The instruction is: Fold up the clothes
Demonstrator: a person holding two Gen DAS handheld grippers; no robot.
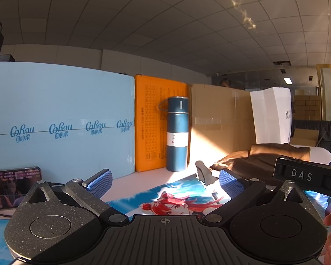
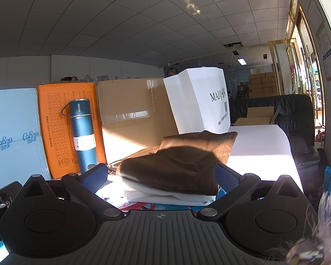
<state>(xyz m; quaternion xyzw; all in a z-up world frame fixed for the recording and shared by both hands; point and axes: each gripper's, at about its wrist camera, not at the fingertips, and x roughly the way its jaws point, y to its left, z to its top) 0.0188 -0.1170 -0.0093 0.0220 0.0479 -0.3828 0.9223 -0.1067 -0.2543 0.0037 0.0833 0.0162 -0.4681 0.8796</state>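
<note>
A folded brown garment [image 2: 176, 167] lies on a folded white garment [image 2: 165, 195] on the table, just ahead of my right gripper [image 2: 160, 177]. The right gripper is open, its blue pads on either side of the stack's near edge, holding nothing. The brown garment also shows in the left wrist view [image 1: 258, 161], to the right. My left gripper [image 1: 164, 182] is open and empty above an anime-print mat [image 1: 176, 201]. The right gripper's body [image 1: 306, 176] shows at the right edge of the left wrist view.
A blue flask [image 1: 177, 132] stands against an orange box [image 1: 152, 121]. A light blue box [image 1: 59, 119], a cardboard box [image 1: 220, 121] and a white bag [image 2: 198, 103] line the back. A phone [image 1: 13, 187] is propped at the left. A black sofa [image 2: 302, 132] is at the right.
</note>
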